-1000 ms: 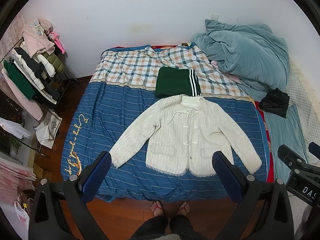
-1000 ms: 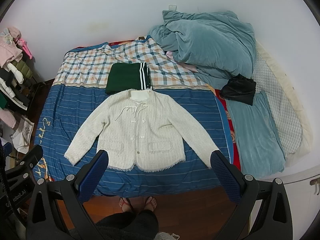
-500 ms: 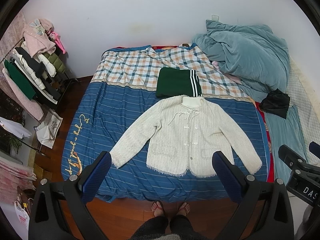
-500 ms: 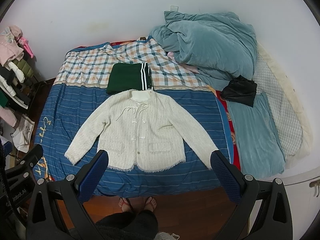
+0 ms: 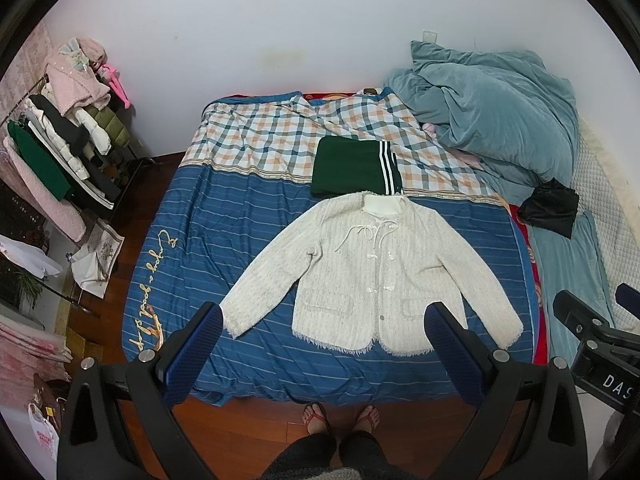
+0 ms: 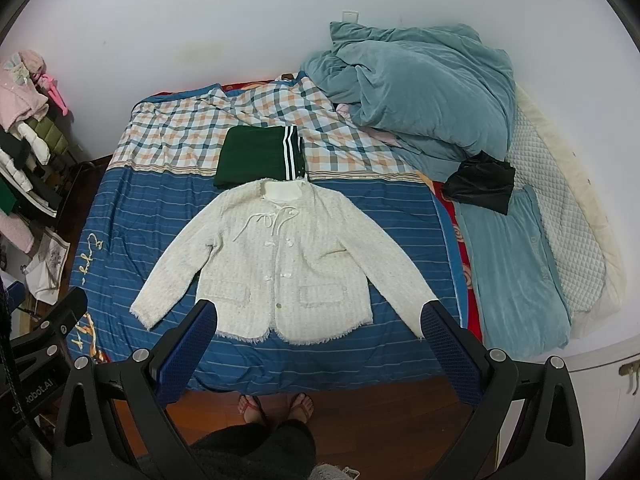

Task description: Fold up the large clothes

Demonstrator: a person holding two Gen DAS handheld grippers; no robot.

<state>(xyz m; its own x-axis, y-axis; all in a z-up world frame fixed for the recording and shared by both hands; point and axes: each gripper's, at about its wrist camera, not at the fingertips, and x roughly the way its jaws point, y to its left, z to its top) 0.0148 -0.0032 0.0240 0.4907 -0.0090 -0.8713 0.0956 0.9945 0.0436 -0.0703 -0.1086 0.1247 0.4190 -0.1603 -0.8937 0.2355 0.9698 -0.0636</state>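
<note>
Cream jacket (buttoned), flat, sleeves outspread

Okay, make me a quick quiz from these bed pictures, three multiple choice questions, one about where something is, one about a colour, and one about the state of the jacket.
1. Where does the folded green garment lie?
A. just beyond the jacket's collar
B. on the floor
C. on the teal duvet

2. What colour is the jacket?
A. black
B. cream white
C. red

3. How is the jacket now?
A. folded in half
B. hanging on the rack
C. spread flat, sleeves out

Answers:
1 A: it sits on the bed right above the collar.
2 B: its tweed-like fabric is cream.
3 C: both sleeves are stretched out, and the left gripper and right gripper are open above it, holding nothing.
</note>
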